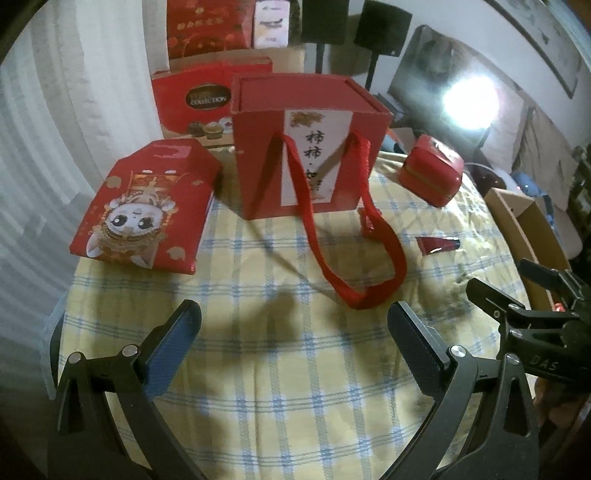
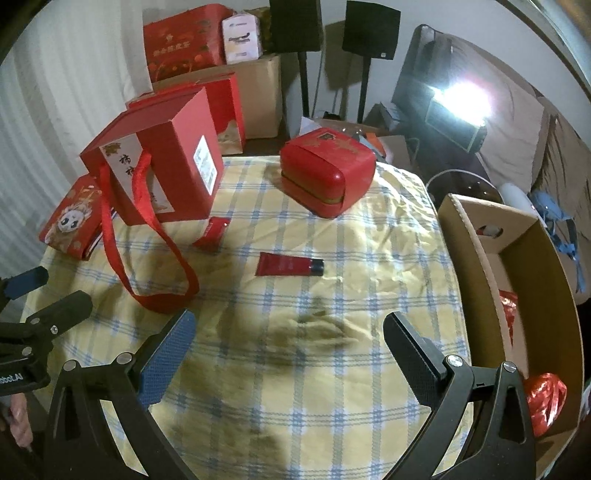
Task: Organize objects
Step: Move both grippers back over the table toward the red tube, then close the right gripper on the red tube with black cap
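Note:
A tall red gift box (image 1: 310, 144) with a long red ribbon handle (image 1: 369, 266) stands mid-table; it also shows in the right wrist view (image 2: 162, 158). A flat red box with a cartoon face (image 1: 144, 206) lies to its left. A rounded red tin (image 2: 327, 170) sits at the far right of the table. A small red tube (image 2: 290, 264) and a small red packet (image 2: 212, 232) lie on the checked cloth (image 2: 295, 369). My left gripper (image 1: 293, 328) is open and empty above the cloth. My right gripper (image 2: 288, 332) is open and empty, nearer than the tube.
An open cardboard box (image 2: 480, 258) stands at the table's right edge with red wrapping (image 2: 543, 402) inside. More red boxes (image 2: 184, 40) and cartons are stacked behind the table. Two speakers on stands (image 2: 371, 31) and a bright lamp (image 2: 461, 99) are at the back.

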`<state>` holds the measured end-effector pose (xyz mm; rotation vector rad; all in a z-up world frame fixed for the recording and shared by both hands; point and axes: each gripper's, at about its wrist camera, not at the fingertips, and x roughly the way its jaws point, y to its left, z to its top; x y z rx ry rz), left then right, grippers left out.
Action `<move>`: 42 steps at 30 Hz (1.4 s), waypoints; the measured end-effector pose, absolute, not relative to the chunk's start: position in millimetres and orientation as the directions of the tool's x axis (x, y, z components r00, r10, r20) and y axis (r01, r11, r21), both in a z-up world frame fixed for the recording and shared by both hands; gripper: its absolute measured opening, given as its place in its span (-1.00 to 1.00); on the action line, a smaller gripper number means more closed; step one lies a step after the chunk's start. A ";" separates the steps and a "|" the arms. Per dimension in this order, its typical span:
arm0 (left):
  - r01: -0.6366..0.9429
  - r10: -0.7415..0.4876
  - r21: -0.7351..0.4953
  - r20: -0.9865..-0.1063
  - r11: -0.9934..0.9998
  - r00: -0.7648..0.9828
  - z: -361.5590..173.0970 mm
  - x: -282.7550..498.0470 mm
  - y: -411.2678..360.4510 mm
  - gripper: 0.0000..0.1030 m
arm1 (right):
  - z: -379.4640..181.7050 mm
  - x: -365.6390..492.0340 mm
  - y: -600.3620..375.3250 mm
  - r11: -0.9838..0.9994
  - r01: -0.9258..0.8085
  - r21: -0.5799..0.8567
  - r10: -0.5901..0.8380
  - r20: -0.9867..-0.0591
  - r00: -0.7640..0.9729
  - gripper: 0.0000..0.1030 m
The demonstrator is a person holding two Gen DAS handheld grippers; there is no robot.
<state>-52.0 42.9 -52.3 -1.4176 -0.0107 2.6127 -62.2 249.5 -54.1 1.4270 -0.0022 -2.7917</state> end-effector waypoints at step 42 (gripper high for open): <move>-0.244 0.266 -0.155 -0.798 -0.957 -0.540 -41.0 -90.6 34.0 0.77 | -103.6 -126.6 256.0 -0.999 0.031 -0.011 -0.007 -0.847 -0.532 0.18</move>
